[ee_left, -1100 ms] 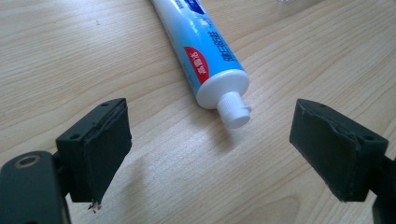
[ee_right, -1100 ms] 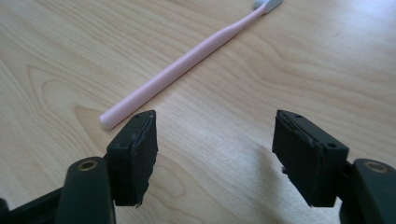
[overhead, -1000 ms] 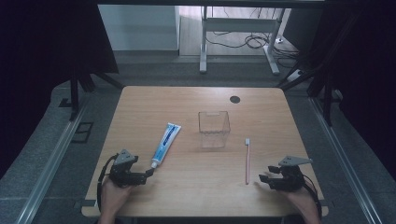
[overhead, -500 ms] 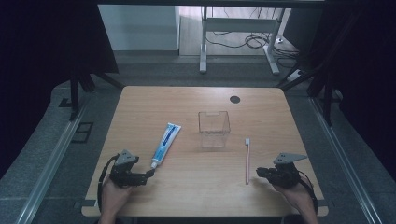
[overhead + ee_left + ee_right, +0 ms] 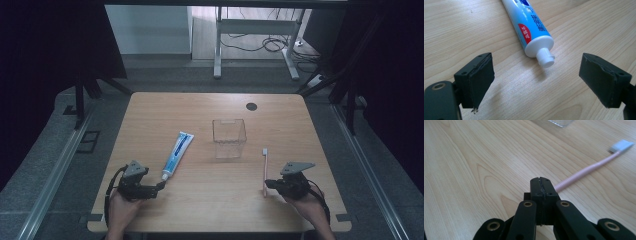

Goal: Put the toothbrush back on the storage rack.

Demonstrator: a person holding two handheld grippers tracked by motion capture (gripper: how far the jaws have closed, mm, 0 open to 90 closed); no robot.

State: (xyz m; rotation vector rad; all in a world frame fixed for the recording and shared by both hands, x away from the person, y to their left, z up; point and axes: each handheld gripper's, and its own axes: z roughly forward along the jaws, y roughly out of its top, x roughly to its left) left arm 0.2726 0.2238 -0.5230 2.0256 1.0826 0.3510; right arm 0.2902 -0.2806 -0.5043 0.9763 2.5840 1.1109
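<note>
- Right gripper view: the right tool (image 5: 541,180) is pressed together, its jaws having just closed; the pink toothbrush (image 5: 584,171) runs from beside the tips, and whether they pinch it I cannot tell.
- Left tool (image 5: 536,75) stands spread, the toothpaste tube (image 5: 529,30) cap just ahead between its jaws, untouched.
- Beyond both, a clear box (image 5: 229,138) sits mid-counter (image 5: 150,115).
- Since a second ago, the right tool has neared the toothbrush end.

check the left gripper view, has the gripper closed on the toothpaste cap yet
No, the left gripper stands wide open, its pads well apart on either side of the toothpaste tube, whose white cap touches neither.
</note>
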